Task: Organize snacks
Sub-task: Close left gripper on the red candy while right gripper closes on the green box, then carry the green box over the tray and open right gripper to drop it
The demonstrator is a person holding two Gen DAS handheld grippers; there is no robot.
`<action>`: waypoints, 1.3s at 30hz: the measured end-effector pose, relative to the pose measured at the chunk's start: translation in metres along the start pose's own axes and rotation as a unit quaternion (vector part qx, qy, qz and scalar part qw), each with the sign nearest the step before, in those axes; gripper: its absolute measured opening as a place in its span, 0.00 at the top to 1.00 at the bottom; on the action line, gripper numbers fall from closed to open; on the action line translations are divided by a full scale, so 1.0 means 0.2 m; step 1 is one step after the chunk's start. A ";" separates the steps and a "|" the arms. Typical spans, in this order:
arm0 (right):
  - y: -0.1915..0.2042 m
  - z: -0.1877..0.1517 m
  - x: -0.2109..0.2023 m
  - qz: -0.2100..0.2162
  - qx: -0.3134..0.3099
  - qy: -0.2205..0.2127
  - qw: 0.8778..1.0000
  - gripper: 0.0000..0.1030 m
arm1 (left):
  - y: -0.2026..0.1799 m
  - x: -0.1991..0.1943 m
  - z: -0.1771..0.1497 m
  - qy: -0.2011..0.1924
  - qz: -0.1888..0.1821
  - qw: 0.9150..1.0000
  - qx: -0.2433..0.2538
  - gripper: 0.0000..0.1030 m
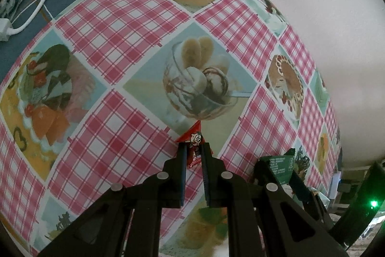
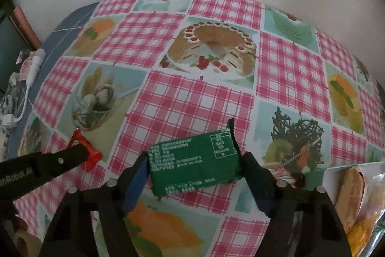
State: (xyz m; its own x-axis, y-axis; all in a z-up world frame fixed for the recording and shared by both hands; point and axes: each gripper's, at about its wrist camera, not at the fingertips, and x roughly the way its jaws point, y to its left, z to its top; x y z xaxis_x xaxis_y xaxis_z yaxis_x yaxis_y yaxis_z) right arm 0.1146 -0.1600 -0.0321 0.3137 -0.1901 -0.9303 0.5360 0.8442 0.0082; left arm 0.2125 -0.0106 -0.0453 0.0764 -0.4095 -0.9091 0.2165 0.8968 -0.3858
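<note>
Gripping from both sides, the right gripper (image 2: 193, 161) has its jaws set wide across the ends of the green snack packet (image 2: 193, 157), the blue pads touching or just beside its short edges; I judge it held. The left gripper (image 1: 193, 152) has its jaws drawn narrow on a small red snack packet (image 1: 195, 139), pinched near its lower end. Both packets sit low over the checked tablecloth (image 2: 192, 98); whether they rest on it or hang just above cannot be told. To do this step well, keep each squeeze light so the wrappers do not crumple, and carry the packets level toward the tray (image 2: 336, 169) at the right, which looks like the likely home for them. That tray is cut off by the frame, and its contents are blurred. The print on the green packet is too small to read.
</note>
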 end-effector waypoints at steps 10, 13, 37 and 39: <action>-0.08 -0.11 -0.15 -0.001 0.028 -0.019 0.999 0.31 | -0.07 -0.02 -0.06 0.000 0.011 1.000 0.015 0.88; -0.11 -0.15 -0.25 0.003 0.036 -0.034 0.999 0.31 | -0.11 -0.06 -0.10 -0.009 0.018 0.999 0.026 0.88; -1.09 -0.69 -0.97 -0.071 0.234 -0.134 0.960 0.31 | -1.05 -0.40 -0.85 -0.040 -0.048 0.951 0.304 0.88; -1.24 -0.74 -0.98 -0.091 0.260 -0.133 0.952 0.31 | -1.14 -0.38 -0.95 -0.030 -0.046 0.942 0.332 0.88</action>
State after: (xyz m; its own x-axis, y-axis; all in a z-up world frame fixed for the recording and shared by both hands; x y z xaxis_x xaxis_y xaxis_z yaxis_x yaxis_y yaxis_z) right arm -0.1959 -0.2574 0.0942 0.3290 -0.4881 -0.8084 0.8943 0.4359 0.1008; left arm -0.0286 -0.1525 0.0813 0.0772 -0.5072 -0.8584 0.7837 0.5631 -0.2622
